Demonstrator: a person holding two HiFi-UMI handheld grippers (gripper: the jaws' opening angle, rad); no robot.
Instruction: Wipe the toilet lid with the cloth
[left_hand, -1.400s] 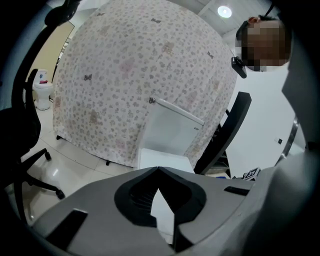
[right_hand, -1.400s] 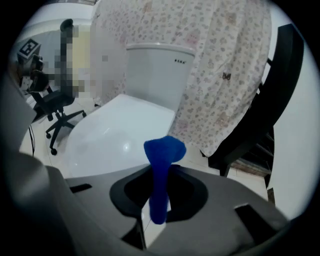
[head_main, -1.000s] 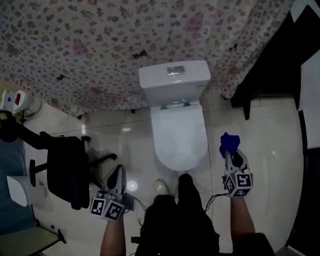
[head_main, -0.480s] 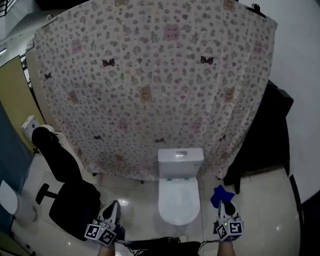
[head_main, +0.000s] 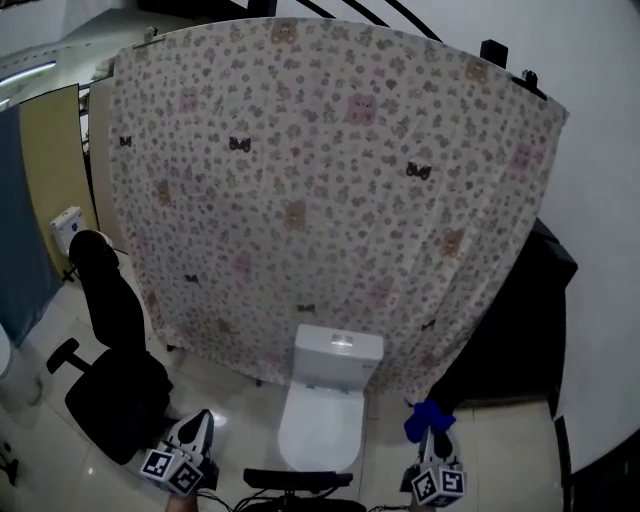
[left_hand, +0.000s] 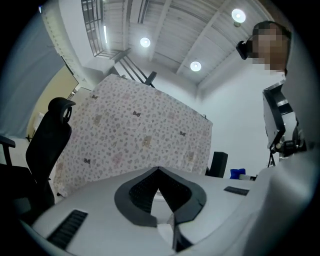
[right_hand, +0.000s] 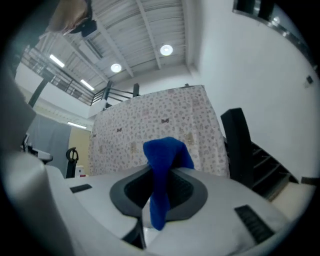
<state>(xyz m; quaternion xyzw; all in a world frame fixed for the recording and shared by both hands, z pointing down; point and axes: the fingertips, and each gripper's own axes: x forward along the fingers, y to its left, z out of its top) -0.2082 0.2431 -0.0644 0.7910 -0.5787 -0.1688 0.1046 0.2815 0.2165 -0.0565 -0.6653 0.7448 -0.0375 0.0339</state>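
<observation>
Change: a second ago we looked steeply down and the lid (head_main: 320, 437) filled the middle of the head view, close between both claws. Now our view is raised, the curtain (head_main: 330, 200) takes up most of it, and the toilet shows small near the bottom.
Claws since then: both have sunk to the bottom edge of the head view and now point at the curtain, not at the lid.
Meaning: we judge that no wiping is under way. We seem to have drawn back or straightened up, so the cloth has to be brought to the lid again.
Right claw (head_main: 430, 432): clamped shut on the cloth (head_main: 428, 418). In the right gripper view the blue fold (right_hand: 162, 165) stands up out of the closed jaws and hangs down in front of them.
Left claw (head_main: 201, 420): jaws closed tip to tip with nothing between them, held low and idle.
Lid: down, ahead and to the left of the right claw, ahead and to the right of the left claw, roughly midway between them. It is apart from the cloth, with bare floor (head_main: 385, 455) between.
Tank (head_main: 338, 355): beyond the lid, against the curtain.
Chair (head_main: 110, 375): ahead and left of the left claw, clear of the toilet.
Next: we judge that the right claw must go forward, leftward and down to lay the cloth on the lid.
</observation>
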